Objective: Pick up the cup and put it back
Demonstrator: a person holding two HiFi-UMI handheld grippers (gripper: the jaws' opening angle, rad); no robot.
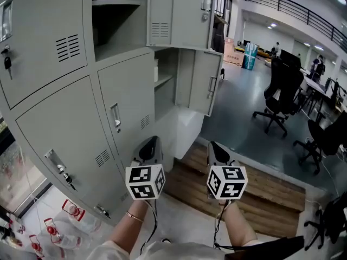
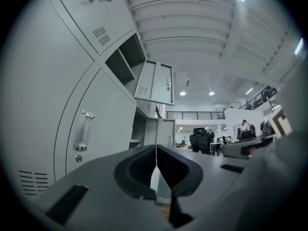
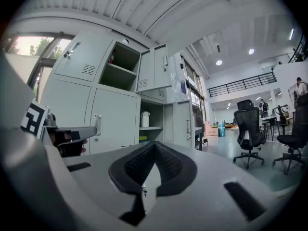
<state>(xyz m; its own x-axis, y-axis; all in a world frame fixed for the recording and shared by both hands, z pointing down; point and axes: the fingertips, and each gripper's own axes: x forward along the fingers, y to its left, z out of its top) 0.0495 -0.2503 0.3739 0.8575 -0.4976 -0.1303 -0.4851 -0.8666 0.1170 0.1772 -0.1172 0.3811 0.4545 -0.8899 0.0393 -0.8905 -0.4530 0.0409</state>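
Observation:
A white lidded cup [image 3: 145, 119] stands on the shelf of an open lower compartment in the grey locker bank [image 1: 65, 118]; in the head view only its white edge [image 1: 156, 70] shows past the compartment's side wall. Both grippers are held level in front of the lockers, well short of that compartment. In the left gripper [image 2: 156, 146] view the jaws meet with nothing between them; it faces the shut locker doors and, past them, the open compartment. My right gripper [image 3: 154, 144] is shut and empty too, and faces the open compartment. In the head view the left gripper [image 1: 150, 144] and right gripper [image 1: 216, 149] sit side by side, low at the centre.
Two locker doors [image 1: 209, 83] hang open to the right of the compartments. A wooden platform [image 1: 255, 196] lies on the floor below. Black office chairs [image 1: 282, 91] and desks stand at the right. Several clear bottles with red labels [image 1: 59, 223] lie at the lower left.

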